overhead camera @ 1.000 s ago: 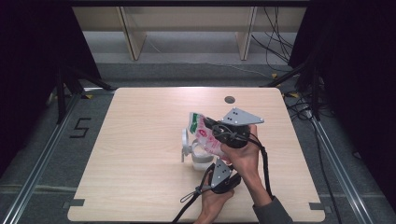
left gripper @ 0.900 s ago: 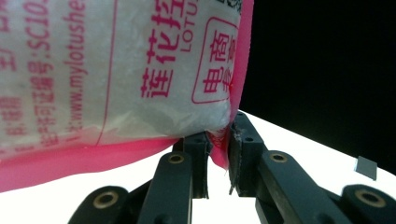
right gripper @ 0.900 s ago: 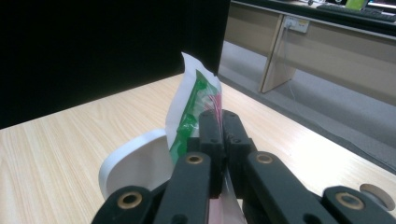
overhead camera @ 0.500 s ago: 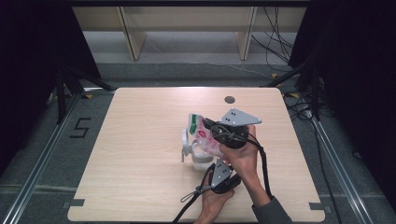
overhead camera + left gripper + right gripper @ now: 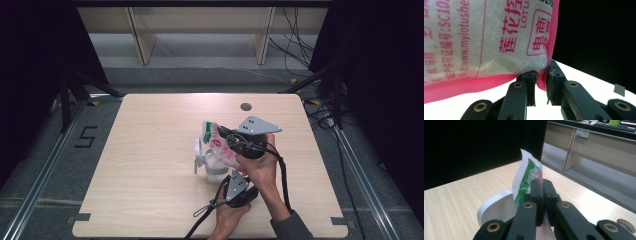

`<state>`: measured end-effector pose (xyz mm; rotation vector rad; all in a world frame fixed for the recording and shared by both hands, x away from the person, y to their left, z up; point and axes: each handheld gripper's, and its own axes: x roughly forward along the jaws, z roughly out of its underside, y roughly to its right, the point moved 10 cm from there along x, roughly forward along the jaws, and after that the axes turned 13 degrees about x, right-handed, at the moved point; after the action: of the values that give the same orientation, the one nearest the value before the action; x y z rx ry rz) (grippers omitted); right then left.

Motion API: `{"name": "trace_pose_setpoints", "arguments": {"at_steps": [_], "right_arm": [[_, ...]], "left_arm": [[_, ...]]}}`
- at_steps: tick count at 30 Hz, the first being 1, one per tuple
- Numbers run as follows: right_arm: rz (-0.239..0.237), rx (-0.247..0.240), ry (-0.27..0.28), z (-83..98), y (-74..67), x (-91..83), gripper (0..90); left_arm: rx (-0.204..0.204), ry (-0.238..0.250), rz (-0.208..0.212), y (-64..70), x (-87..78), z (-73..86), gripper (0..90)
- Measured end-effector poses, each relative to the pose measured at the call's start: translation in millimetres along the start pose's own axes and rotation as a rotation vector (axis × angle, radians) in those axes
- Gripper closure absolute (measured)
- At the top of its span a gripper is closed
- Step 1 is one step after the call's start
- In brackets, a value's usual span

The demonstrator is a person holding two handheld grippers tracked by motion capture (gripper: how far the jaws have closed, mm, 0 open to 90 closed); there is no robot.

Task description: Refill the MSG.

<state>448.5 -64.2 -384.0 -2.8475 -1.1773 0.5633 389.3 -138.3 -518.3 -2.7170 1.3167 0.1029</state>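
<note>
Centre frame: right gripper (image 5: 231, 139) and left gripper (image 5: 540, 83) both clamp the pouch (image 5: 220, 145) above a white jug (image 5: 212, 165); likely pouring; next, tilt further.

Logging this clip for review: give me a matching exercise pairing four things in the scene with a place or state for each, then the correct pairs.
Things:
1. left hand-held gripper
2. right hand-held gripper
3. white cup
4. round grommet

Places or states:
A. set in the tabletop near its far edge
B. pinching the pink bottom corner of the printed bag
C. standing on the table under the bag
D. jaws shut on the bag's green and white end

Pairs: 1-B, 2-D, 3-C, 4-A
</note>
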Motion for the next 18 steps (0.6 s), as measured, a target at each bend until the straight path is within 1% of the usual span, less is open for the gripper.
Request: {"name": "trace_pose_setpoints", "arguments": {"at_steps": [1, 2, 3, 5, 11, 12, 13, 14, 16, 18], "right_arm": [[-0.003, -0.002, 0.005, -0.3, -0.2, 0.5, 89.9], [0.007, -0.005, 0.008, -0.6, 0.9, 0.2, 89.9], [-0.003, 0.003, -0.001, 0.3, -0.4, 0.0, 89.9], [0.004, 0.003, 0.001, -0.2, 0.5, -0.7, 89.9], [0.0, 0.008, 0.0, -0.5, -0.2, -1.2, 89.9], [0.001, -0.003, 0.004, -1.1, 0.8, -1.1, 89.9], [0.0, 0.006, -0.001, -0.2, -0.1, -1.0, 89.9], [-0.001, 0.006, 0.001, -0.3, -0.3, -0.7, 89.9], [-0.002, 0.007, 0.0, -0.5, -0.2, -1.1, 89.9], [-0.009, 0.02, -0.007, 0.5, -1.4, -1.1, 89.9]], "left_arm": [[0.001, -0.011, -0.006, -0.3, -0.8, 0.7, 78.8], [0.0, 0.0, -0.002, 0.2, -0.1, -0.1, 78.8], [0.001, 0.001, 0.001, 0.4, -0.2, -0.2, 78.8], [0.001, 0.002, -0.001, 0.2, -0.2, -0.3, 78.8], [0.002, 0.002, -0.003, -0.2, -0.3, -0.4, 78.8], [0.001, 0.001, -0.007, -0.6, -0.2, -0.3, 78.8], [0.003, -0.014, -0.009, -0.7, -1.2, 0.6, 78.9], [0.002, 0.001, -0.001, -0.1, -0.3, -0.4, 78.8], [0.002, 0.002, -0.001, -0.1, -0.6, -0.5, 78.8], [0.004, -0.014, -0.008, -1.0, -1.3, 0.8, 78.9]]}}
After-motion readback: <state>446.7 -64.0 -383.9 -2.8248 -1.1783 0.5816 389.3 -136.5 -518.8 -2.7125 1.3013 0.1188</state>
